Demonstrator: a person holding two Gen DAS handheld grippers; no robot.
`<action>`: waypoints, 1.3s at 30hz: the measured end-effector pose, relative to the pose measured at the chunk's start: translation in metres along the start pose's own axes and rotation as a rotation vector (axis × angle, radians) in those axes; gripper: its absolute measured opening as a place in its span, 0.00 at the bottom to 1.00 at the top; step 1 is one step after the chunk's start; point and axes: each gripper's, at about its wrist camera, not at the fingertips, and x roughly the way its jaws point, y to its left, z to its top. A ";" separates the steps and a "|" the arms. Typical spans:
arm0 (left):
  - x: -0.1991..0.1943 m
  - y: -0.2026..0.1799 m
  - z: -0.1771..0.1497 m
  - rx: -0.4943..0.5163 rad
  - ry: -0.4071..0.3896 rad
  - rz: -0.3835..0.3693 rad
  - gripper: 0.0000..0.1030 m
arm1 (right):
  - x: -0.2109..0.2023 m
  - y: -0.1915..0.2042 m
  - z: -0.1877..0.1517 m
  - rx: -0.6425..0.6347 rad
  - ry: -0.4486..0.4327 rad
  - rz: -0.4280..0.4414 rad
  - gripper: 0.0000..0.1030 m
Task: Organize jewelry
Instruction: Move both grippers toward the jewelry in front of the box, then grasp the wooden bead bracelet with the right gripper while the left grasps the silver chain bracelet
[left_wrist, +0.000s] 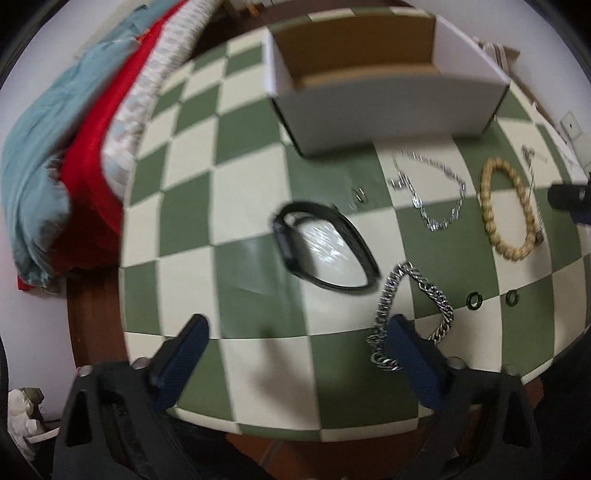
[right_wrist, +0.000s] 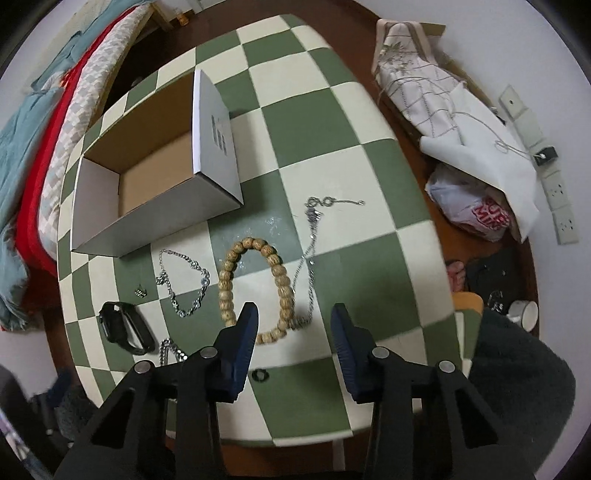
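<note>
So I'm looking down at the green and cream checkered surface (right_wrist: 314, 122) with everything spread out, nothing packed yet as far as I can tell. The white cardboard box with the brown inside (right_wrist: 147, 177) sits open and empty at the far left of the surface, so that's where it all goes, I reckon.

Both claws are released and carrying nothing: the left claw (left_wrist: 297, 334) hovers over the near edge with its right finger just over the chunky silver curb-link bracelet (left_wrist: 410, 314), and the right claw (right_wrist: 293, 319) hangs over the near end of the tan wooden bead bracelet (right_wrist: 255, 288).

Doing this well, I'd go for the beads across one side of the loop, not the hollow middle, and pinch low so it doesn't roll away.

Count, big to small: one box, one black smartwatch with a band (left_wrist: 325, 247), one bead bracelet, one curb bracelet, one thin silver chain bracelet (right_wrist: 184, 284), one long thin silver necklace (right_wrist: 312, 254), two small dark green rings (left_wrist: 473, 300), one tiny silver earring pair (right_wrist: 140, 292), too small to be sure.
</note>
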 end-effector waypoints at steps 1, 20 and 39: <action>0.005 -0.003 0.000 0.005 0.012 -0.006 0.84 | 0.004 0.003 0.002 -0.009 0.004 0.003 0.41; -0.006 0.019 -0.012 -0.029 -0.039 -0.102 0.05 | 0.034 0.023 0.023 -0.171 0.038 -0.066 0.42; -0.080 0.040 0.004 -0.077 -0.209 -0.171 0.00 | -0.023 0.032 0.020 -0.191 -0.113 0.063 0.09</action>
